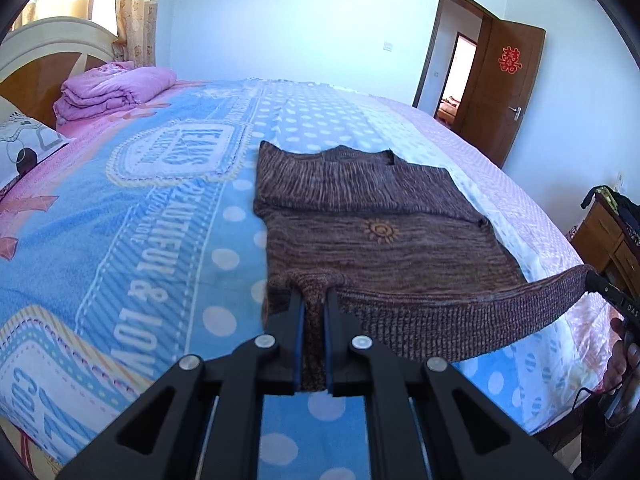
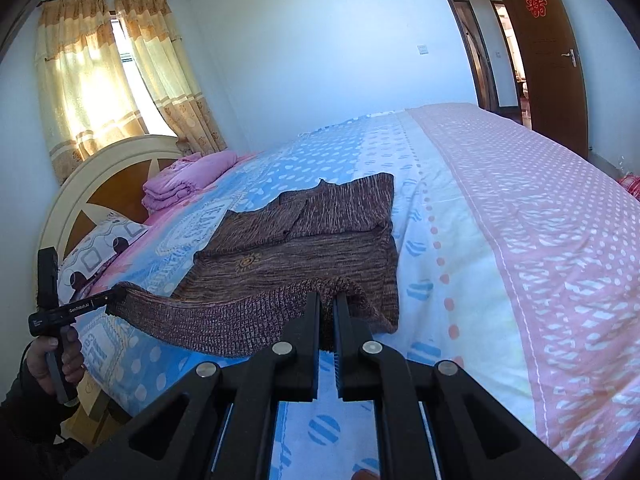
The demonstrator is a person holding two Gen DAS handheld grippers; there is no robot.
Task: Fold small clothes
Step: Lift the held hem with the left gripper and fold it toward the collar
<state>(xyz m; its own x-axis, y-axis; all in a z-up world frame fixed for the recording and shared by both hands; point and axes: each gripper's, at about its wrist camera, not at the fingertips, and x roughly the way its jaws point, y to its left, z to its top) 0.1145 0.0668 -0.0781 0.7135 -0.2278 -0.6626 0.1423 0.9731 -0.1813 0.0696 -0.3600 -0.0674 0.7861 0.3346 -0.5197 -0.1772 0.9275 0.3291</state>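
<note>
Tongs first: your left tongs (image 1: pixel 314 300) are clamped on the near left corner of the brown sweater's (image 1: pixel 372 216) ribbed hem, and your right tongs (image 2: pixel 328 304) pinch the near right corner. Between them the hem (image 2: pixel 224 324) hangs raised and stretched off the bed (image 1: pixel 160 216); the rest of the sweater lies flat on the patterned cover. Both sleeves already appear folded across the chest, so I judge the side folds done. Remaining, in my judgement: carry the hem up toward the collar (image 1: pixel 360 156), lay it down and release.
</note>
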